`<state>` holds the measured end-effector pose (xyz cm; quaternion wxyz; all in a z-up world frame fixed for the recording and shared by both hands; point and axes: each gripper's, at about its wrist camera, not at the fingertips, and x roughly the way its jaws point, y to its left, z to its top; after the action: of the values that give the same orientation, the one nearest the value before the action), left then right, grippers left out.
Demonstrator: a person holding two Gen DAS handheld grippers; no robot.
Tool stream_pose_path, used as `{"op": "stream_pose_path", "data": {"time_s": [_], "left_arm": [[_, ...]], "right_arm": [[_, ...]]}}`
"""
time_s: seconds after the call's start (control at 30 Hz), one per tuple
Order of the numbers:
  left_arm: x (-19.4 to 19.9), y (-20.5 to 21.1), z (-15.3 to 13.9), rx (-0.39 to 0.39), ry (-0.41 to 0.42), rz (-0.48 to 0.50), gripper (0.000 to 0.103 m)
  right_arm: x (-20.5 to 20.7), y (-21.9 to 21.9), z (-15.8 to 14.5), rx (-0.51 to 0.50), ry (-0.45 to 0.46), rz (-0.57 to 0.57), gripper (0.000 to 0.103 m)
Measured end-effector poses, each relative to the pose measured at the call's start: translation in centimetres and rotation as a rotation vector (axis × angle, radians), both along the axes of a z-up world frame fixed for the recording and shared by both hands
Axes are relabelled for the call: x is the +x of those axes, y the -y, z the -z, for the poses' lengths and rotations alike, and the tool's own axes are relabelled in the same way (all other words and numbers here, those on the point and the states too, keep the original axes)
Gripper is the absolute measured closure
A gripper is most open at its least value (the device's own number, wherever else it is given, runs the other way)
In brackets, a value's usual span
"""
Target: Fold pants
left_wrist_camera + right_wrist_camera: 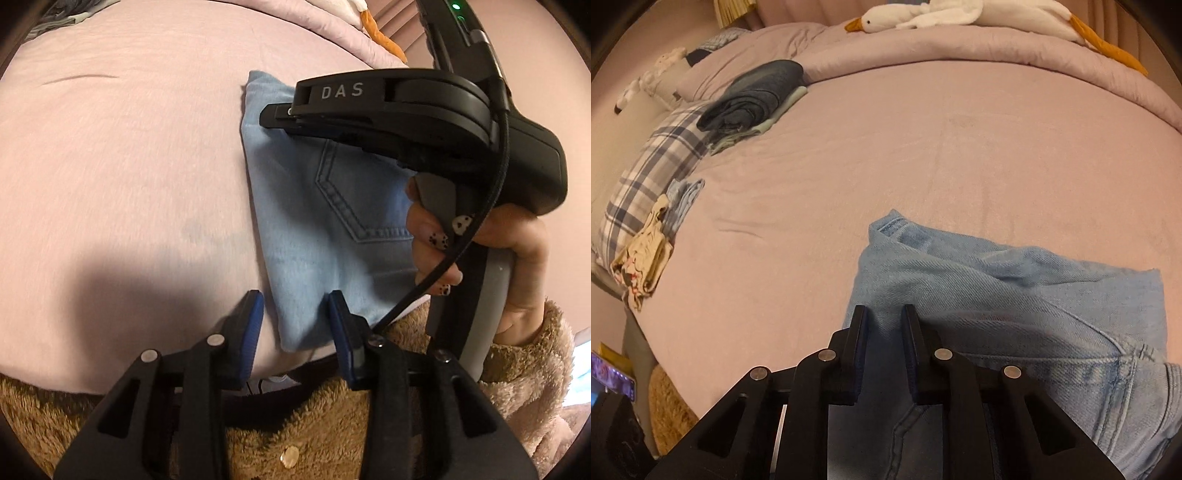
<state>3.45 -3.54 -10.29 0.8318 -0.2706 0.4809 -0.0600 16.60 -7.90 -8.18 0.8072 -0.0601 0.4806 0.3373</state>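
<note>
Lying folded into a compact bundle on the pink bedsheet (pixel 923 147), the light-blue jeans (pixel 314 221) are sitting near the bed's near edge, a back pocket (pixel 362 199) facing up. The left gripper (pixel 295 306) is hovering over the bundle's near corner, its 2 blue-padded fingers (pixel 255 321) spread apart and gripping nothing. The right gripper (pixel 275 116) is reaching in from the right over the far part of the jeans; in its own view its fingers (pixel 858 332) are standing slightly parted above the denim with nothing between them. A right hand (pixel 491 236) is wrapping the handle. Farther off, a stack of folded clothes (pixel 753 96), a plaid pillow (pixel 653 166) and a plush goose (pixel 960 14) are resting along the bed's far and left sides.
</note>
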Motion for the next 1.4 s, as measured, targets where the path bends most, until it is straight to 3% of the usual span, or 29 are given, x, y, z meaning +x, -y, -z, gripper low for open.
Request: {"op": "stream_pose_path", "data": {"time_s": [0.13, 0.33, 0.4, 0.43, 0.47, 0.53, 0.63, 0.77, 0.83, 0.97, 1.1, 1.2, 1.3, 1.4], "left_arm": [[-0.2, 0.1, 0.0, 0.001, -0.025, 0.018, 0.065], [-0.9, 0.4, -0.9, 0.027, -0.059, 0.065, 0.064], [-0.9, 0.4, -1.7, 0.06, -0.034, 0.031, 0.059], [-0.6, 0.1, -2.5, 0.075, 0.002, 0.008, 0.048], [-0.5, -0.1, -3.1, 0.08, 0.032, -0.005, 0.034], [0.2, -0.4, -4.0, 0.092, 0.079, -0.021, 0.026], [1.9, -0.6, -4.3, 0.086, 0.113, -0.039, 0.023], [2.5, -1.3, -2.5, 0.07, 0.043, -0.062, 0.023], [2.9, -1.0, -1.0, 0.027, 0.005, -0.044, 0.023], [3.1, -0.7, -1.1, 0.085, 0.044, -0.027, 0.021], [5.0, 0.0, -0.7, 0.063, 0.043, -0.023, 0.017], [6.3, -0.2, -0.3, 0.046, 0.055, 0.0, 0.018], [7.9, 0.5, -0.5, 0.075, 0.045, 0.012, 0.019], [7.8, 0.8, -0.7, 0.104, 0.018, -0.029, 0.039]], "right_arm": [[-1.1, 1.0, 0.0, 0.022, -0.041, 0.003, 0.084], [-5.1, 6.7, -1.1, 0.092, -0.052, 0.018, 0.084], [-5.8, 9.3, -2.6, 0.122, -0.012, 0.074, 0.076], [-6.1, 10.9, -3.6, 0.139, 0.024, 0.108, 0.054], [-6.3, 12.2, -4.4, 0.148, 0.061, 0.146, 0.023], [-6.7, 15.3, -6.0, 0.183, 0.141, 0.227, 0.003], [-5.9, 18.8, -6.6, 0.206, 0.182, 0.312, 0.003], [-3.7, 21.5, -3.6, 0.17, 0.097, 0.405, 0.003], [-2.7, 22.0, -1.4, 0.197, 0.025, 0.393, 0.003], [-0.7, 21.6, 2.1, 0.256, -0.095, 0.363, 0.003], [0.1, 20.6, 2.3, 0.291, -0.095, 0.332, 0.003], [1.3, 18.4, 2.5, 0.357, -0.138, 0.242, 0.007], [2.0, 17.5, 2.5, 0.333, -0.123, 0.241, 0.007], [1.5, 17.1, 2.2, 0.302, -0.107, 0.264, 0.013]]}}
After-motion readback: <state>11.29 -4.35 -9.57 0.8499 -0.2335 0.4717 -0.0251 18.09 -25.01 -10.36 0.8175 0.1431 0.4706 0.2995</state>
